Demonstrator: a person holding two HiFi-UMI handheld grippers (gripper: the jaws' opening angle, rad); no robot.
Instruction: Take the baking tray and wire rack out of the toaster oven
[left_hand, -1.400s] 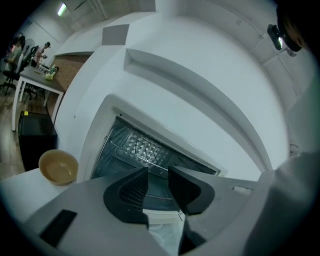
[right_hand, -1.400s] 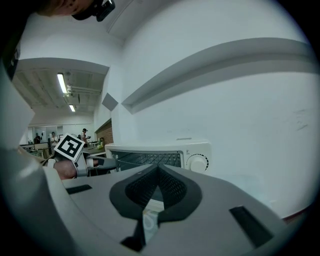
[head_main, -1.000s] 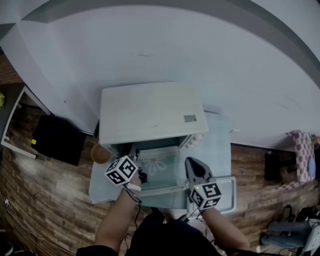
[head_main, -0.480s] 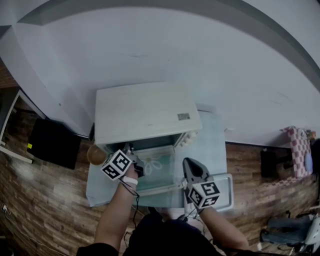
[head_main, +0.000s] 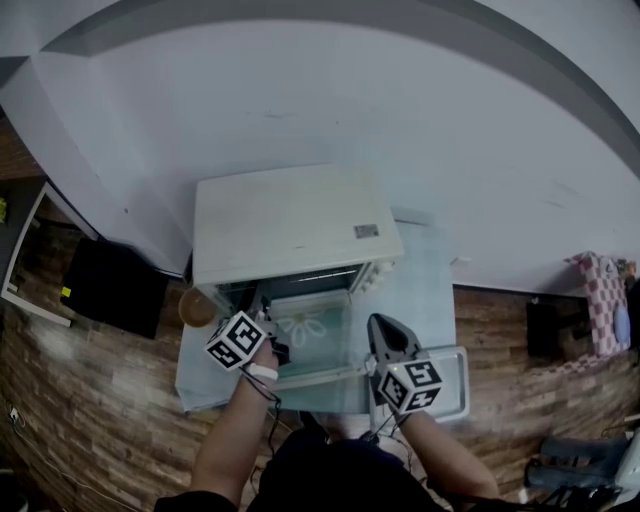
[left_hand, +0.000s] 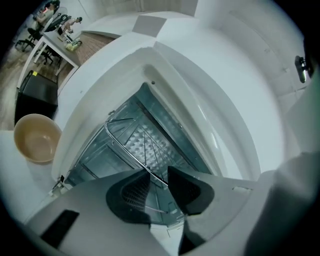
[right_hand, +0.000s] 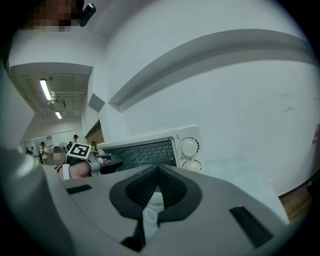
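Since the earlier frames little has been shifted: both tools are kept at the same places before the toaster oven (head_main: 290, 225), and only the jaws of the left tool (left_hand: 156, 176) have just been closed a little; its jaws are still seen partly apart at the oven's mouth, with the front wire of the wire rack (left_hand: 145, 150) lying at their tips, and no firm pinch on that wire can be made out; the rack is still seated inside the oven cavity, in front of the dimpled back wall; the glass door (head_main: 315, 345) is folded down flat towards the person; the right tool (right_hand: 158, 172) is held with its jaws fully together and nothing between them, above the near right corner of the door; the baking tray (head_main: 455, 388) is already laid on the table (head_main: 430, 290), just right of the door and partly under the right tool; a wooden bowl (left_hand: 36, 137) is stood on the table beside the oven's left wall.
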